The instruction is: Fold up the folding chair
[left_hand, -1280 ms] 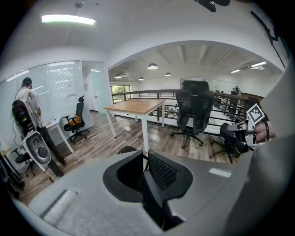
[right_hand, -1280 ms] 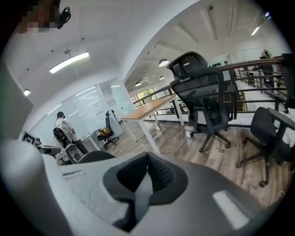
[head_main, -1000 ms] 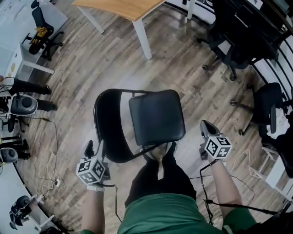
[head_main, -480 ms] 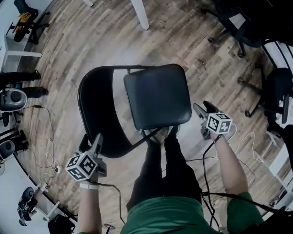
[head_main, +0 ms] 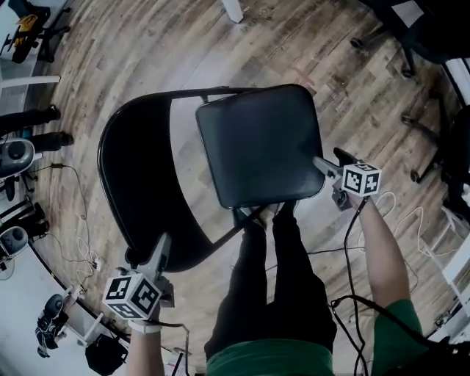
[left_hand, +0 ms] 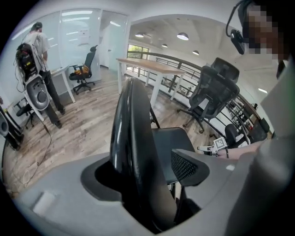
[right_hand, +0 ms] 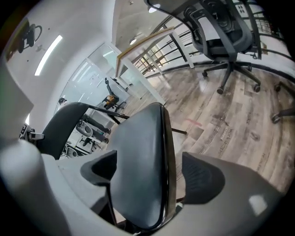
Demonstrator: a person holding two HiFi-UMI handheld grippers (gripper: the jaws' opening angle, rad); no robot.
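Head view: against a second ago, both grippers are seen lower and closer in on the folding chair (head_main: 257,147), which now fills more of the frame. The wooden table top noted earlier is out of frame; only one table leg (head_main: 233,9) is left at the top edge.

- Left gripper (head_main: 147,253): set on the lower rim of the curved backrest (head_main: 121,176). Jaws stand wide, with the rim between them and a gap visible at one pad.
- Right gripper (head_main: 330,161): earlier clear of the seat (head_main: 257,143), now at its right edge. Jaws are opening, the seat edge between them, not pinched.
- Chair is unfolded, standing just ahead of the person's legs (head_main: 272,279).

Open plank floor (head_main: 147,66) is noted beyond the chair and to its right. Loose cables (head_main: 73,242) lie left of the backrest, and more are behind the right arm. Office chairs (head_main: 433,44) stand well apart at upper right.
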